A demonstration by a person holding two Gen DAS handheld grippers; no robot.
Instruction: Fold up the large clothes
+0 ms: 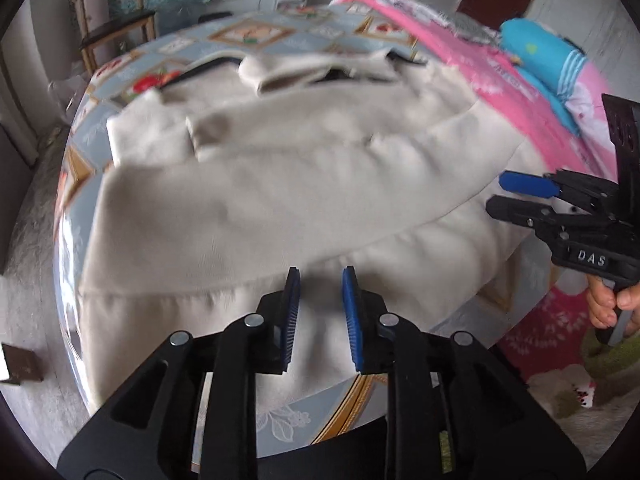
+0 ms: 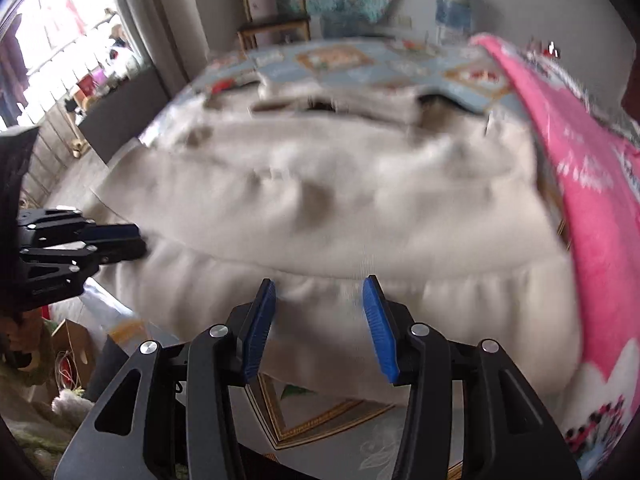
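garment: cream coat point(image 1: 280, 184) is lying folded at near edge of bed point(image 1: 280, 412) | left gripper point(image 1: 320, 308): jaws apart, gripping nothing | right gripper point(image 2: 320, 320): jaws apart, gripping nothing

A pink blanket point(image 1: 472, 76) lies on the patterned bedsheet point(image 1: 256, 36), a wooden chair point(image 1: 116, 20) beyond.

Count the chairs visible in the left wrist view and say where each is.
1. A wooden chair stands at the far left, beyond the bed and against the back wall. Others could be hidden behind the bed or outside the frame.
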